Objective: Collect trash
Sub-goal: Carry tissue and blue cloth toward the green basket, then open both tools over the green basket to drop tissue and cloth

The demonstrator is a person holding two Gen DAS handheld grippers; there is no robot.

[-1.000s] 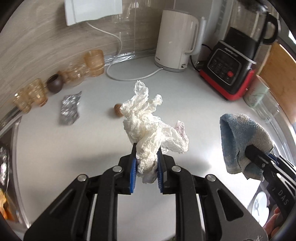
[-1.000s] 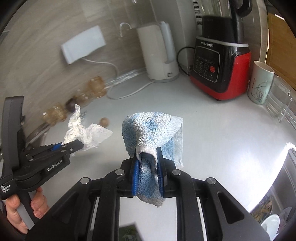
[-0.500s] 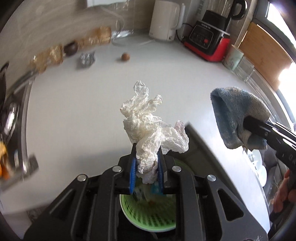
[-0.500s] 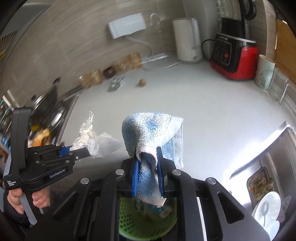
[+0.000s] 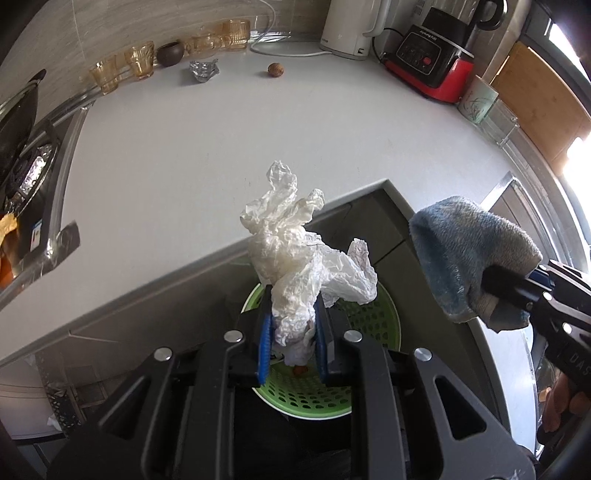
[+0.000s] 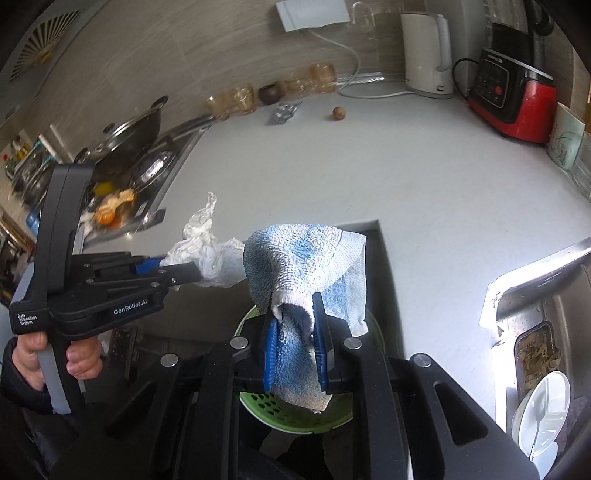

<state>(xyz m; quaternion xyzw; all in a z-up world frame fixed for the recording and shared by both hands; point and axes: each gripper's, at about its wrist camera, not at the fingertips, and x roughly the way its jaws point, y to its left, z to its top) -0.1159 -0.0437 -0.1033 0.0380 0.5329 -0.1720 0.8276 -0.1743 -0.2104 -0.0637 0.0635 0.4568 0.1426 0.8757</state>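
Above a green perforated bin [image 5: 373,325] below the white countertop [image 5: 258,129], the left gripper [image 5: 291,343] clamps a crumpled white wrapper [image 5: 295,258]. Beside it, the right gripper [image 6: 293,350] pinches a blue towel [image 6: 299,258]. Crumpled foil [image 5: 204,69] and a brown nut [image 5: 275,68] lie near the wall.

tissue [image 5: 295,254] above basket [image 5: 373,325] | cloth [image 5: 469,254] right | counter [image 5: 258,129] behind

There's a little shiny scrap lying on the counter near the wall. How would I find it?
Start at the white electric kettle at the back of the counter and follow the wall left toward the amber glasses. In front of the dark brown bowl lies the crumpled foil, silvery, unlike the round brown nut beside it.
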